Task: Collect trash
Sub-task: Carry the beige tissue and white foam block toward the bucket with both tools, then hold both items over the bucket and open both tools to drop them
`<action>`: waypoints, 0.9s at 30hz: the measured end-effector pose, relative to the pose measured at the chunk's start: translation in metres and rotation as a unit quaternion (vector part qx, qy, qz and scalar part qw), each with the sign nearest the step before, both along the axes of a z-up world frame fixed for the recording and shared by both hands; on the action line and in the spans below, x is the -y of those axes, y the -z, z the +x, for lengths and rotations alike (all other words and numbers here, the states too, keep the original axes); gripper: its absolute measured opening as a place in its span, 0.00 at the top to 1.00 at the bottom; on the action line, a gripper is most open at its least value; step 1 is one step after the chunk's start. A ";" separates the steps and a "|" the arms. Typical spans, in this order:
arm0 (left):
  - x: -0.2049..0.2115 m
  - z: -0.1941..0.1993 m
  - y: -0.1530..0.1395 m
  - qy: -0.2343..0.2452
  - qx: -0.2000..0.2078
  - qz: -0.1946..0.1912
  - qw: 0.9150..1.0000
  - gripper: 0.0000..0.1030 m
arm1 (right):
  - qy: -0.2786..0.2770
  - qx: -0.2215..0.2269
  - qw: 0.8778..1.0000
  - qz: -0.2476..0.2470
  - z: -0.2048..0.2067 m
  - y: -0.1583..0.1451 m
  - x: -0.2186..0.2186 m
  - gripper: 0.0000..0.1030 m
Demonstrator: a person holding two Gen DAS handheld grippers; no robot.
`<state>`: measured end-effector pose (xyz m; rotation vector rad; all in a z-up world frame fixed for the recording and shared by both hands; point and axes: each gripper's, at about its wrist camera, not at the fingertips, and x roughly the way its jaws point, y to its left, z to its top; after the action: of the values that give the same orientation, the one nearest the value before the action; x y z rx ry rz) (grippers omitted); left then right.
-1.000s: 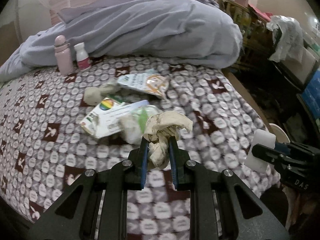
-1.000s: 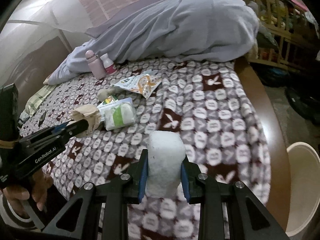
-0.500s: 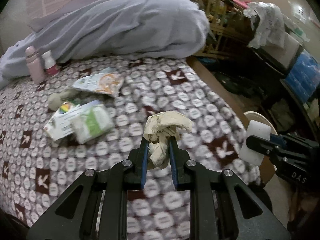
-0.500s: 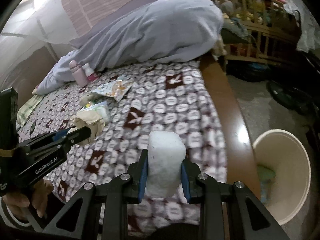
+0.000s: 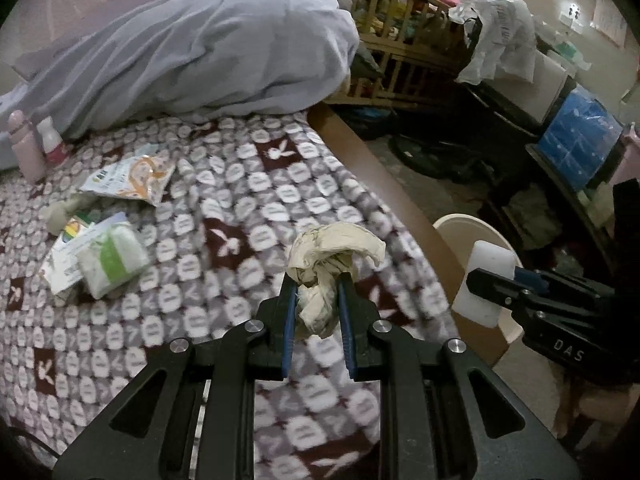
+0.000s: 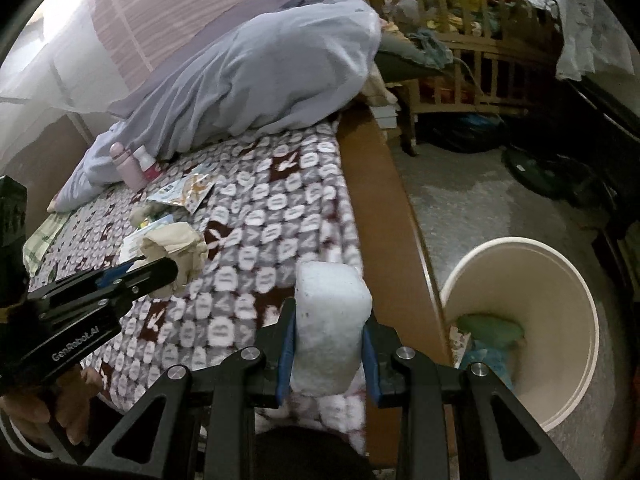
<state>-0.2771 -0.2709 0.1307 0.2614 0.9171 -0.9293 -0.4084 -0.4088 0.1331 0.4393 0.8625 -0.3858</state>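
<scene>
The left gripper (image 5: 318, 300) is squeezed tight on a crumpled beige paper wad (image 5: 330, 258). The wad sticks up between the two blue pads and puffs out above them. It hangs over the patterned blanket (image 5: 248, 184), close to the bed's wooden edge (image 5: 380, 184).

The right gripper (image 6: 328, 344) is clamped on a white foam block (image 6: 330, 320). The block stands upright between the pads and fills the gap. In the left wrist view this block shows at about 3 o'clock, in front of the bin.

The cream trash bin (image 6: 576, 288) sits on the floor beside the bed, at about 4 o'clock in the right wrist view. Something green and something blue lie at its bottom. The foam block is near the bin but not over it; it is above the blanket's edge.

More trash lies on the blanket at about 9 o'clock in the left wrist view: a white and green packet (image 5: 114, 258) on top of a printed paper sheet (image 5: 66, 250), and an orange and white snack wrapper (image 5: 130, 178) farther back. A pink bottle (image 5: 24, 148) and a small white bottle (image 5: 52, 144) stand upright side by side at about 10 o'clock, next to a big grey-blue duvet (image 5: 200, 52).

A hand (image 6: 60, 400) holds the left tool at about 8 o'clock in the right wrist view.
</scene>
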 end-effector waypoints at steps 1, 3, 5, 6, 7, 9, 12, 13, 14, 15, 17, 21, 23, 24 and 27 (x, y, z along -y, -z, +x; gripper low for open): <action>0.002 -0.001 0.000 0.002 -0.004 -0.001 1.000 0.84 | 0.003 0.001 1.000 0.001 -0.003 0.000 0.002 0.73; 0.005 -0.003 -0.001 0.006 -0.005 -0.002 1.000 0.84 | 0.010 0.002 1.000 0.002 -0.008 0.000 0.007 0.73; 0.010 -0.008 -0.002 0.012 -0.004 -0.001 1.000 0.84 | 0.017 0.001 1.000 0.004 -0.013 0.002 0.012 0.73; 0.013 -0.010 -0.002 0.015 -0.003 -0.001 1.000 0.84 | 0.020 0.000 1.000 0.005 -0.016 0.002 0.014 0.73; 0.016 -0.012 -0.002 0.018 -0.003 0.000 1.000 0.84 | 0.024 -0.001 1.000 0.005 -0.019 0.003 0.017 0.73; 0.022 -0.016 -0.002 0.025 -0.003 0.000 1.000 0.84 | 0.031 -0.002 0.999 0.007 -0.025 0.004 0.022 0.73; 0.031 -0.022 -0.002 0.036 -0.005 -0.001 0.999 0.84 | 0.042 -0.003 0.999 0.008 -0.033 0.004 0.029 0.73; 0.034 -0.024 -0.002 0.040 -0.005 -0.001 0.999 0.84 | 0.045 -0.003 0.999 0.008 -0.037 0.005 0.032 0.73; 0.037 -0.026 -0.002 0.044 -0.005 -0.001 0.999 0.84 | 0.050 -0.004 0.999 0.008 -0.040 0.005 0.034 0.73; 0.040 -0.029 -0.001 0.048 -0.005 -0.001 0.999 0.84 | 0.053 -0.004 0.999 0.008 -0.043 0.005 0.035 0.73; 0.047 -0.033 -0.001 0.056 -0.005 -0.001 0.998 0.84 | 0.061 -0.005 0.998 0.009 -0.049 0.007 0.040 0.73; 0.059 -0.042 -0.001 0.069 -0.006 -0.003 0.998 0.84 | 0.079 -0.008 0.997 0.013 -0.061 0.011 0.051 0.73; 0.066 -0.046 -0.002 0.076 -0.006 -0.004 0.997 0.84 | 0.084 -0.010 0.996 0.014 -0.065 0.012 0.055 0.73; 0.069 -0.048 -0.002 0.080 -0.006 -0.004 0.997 0.84 | 0.088 -0.011 0.996 0.014 -0.068 0.013 0.057 0.73; 0.078 -0.054 -0.001 0.091 -0.007 -0.004 0.996 0.84 | 0.095 -0.016 0.995 0.014 -0.072 0.014 0.063 0.73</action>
<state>-0.3316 -0.3493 0.1322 0.3356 0.9135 -1.1035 -0.4803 -0.4715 0.1189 0.5448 0.8599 -0.5569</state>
